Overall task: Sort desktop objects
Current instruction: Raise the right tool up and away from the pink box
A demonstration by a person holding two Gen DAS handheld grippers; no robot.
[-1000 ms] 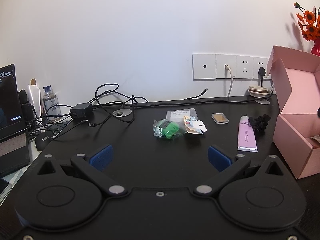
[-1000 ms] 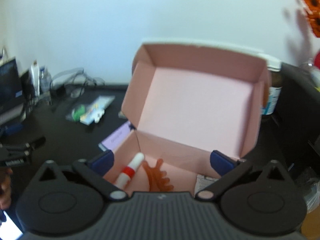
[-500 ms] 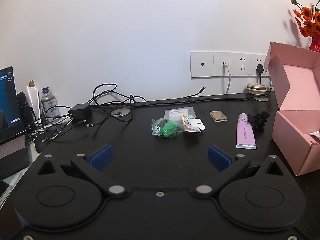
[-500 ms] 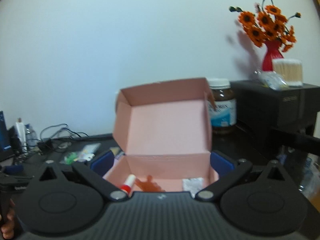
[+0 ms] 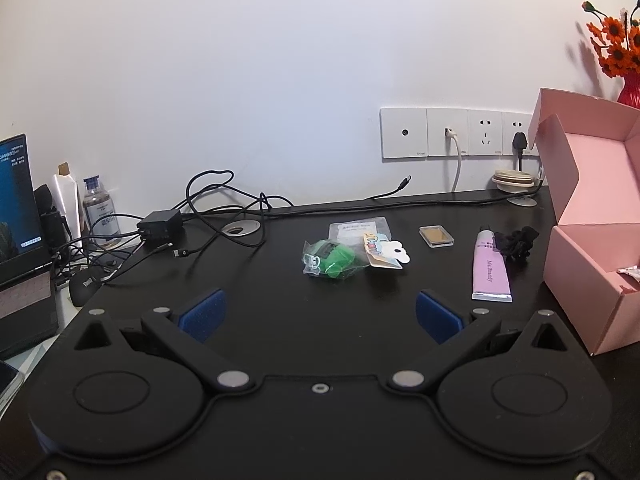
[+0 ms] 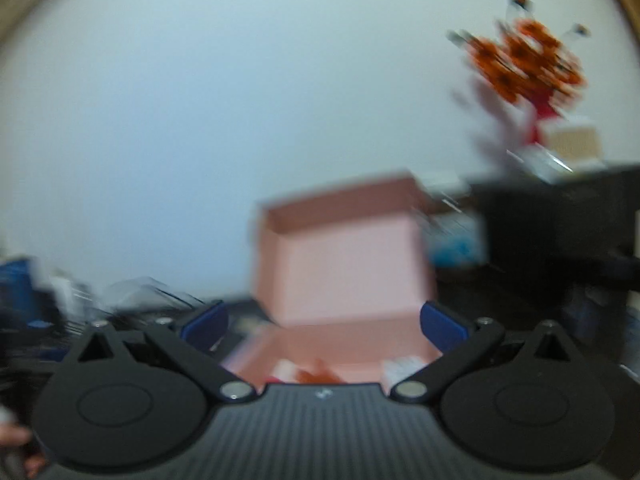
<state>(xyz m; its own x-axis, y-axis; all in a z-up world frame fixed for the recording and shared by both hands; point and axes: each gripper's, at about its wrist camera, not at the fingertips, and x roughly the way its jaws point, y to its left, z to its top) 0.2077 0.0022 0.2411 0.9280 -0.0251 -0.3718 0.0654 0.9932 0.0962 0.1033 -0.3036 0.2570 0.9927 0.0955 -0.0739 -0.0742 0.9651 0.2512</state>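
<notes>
Left wrist view — left gripper [image 5: 320, 314] wide open, empty.

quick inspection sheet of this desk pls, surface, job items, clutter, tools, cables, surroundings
surface: black desk, no spills seen.
job's things: green bagged item, flower-shaped tag packet, clear sachet, small gold case, lilac tube and black scrunchie lie loose; open pink box at the right holds a few items.
clutter: mouse, bottle, laptop at the left.
grippers: left tool open, empty; right tool open, empty, view blurred.
cables: tangle with black adapter; two leads plugged into wall sockets.
surroundings: white wall, orange flowers in red vase.
</notes>
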